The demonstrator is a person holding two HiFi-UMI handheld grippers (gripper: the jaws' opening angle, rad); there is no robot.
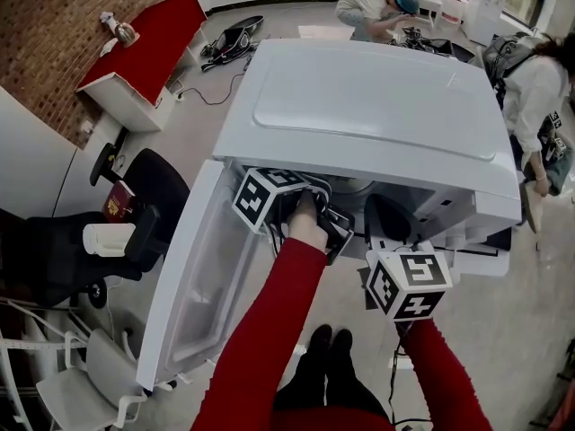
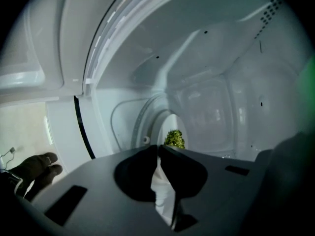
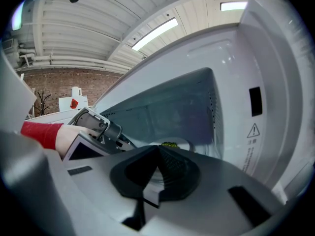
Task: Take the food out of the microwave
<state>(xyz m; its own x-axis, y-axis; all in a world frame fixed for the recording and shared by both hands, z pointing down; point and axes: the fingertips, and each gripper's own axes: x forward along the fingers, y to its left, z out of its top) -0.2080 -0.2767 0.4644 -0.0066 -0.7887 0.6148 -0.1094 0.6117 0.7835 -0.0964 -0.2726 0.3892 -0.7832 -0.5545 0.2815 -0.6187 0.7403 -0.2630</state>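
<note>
Seen from above the person's head, the boxy white microwave oven (image 1: pixel 377 106) stands with its white door (image 1: pixel 193 285) swung open to the left. The left gripper (image 1: pixel 310 196), on a red-sleeved arm (image 1: pixel 269 330), reaches into the cavity, and the right gripper (image 1: pixel 391 227) hangs at the opening just beside it. In the left gripper view, its jaws are closed on the near rim of a round white plate (image 2: pixel 165 124), which lies inside the oven with a green broccoli floret (image 2: pixel 174 138) on it. In the right gripper view, its jaws are pressed together with nothing between them, pointing into the cavity towards that plate.
</note>
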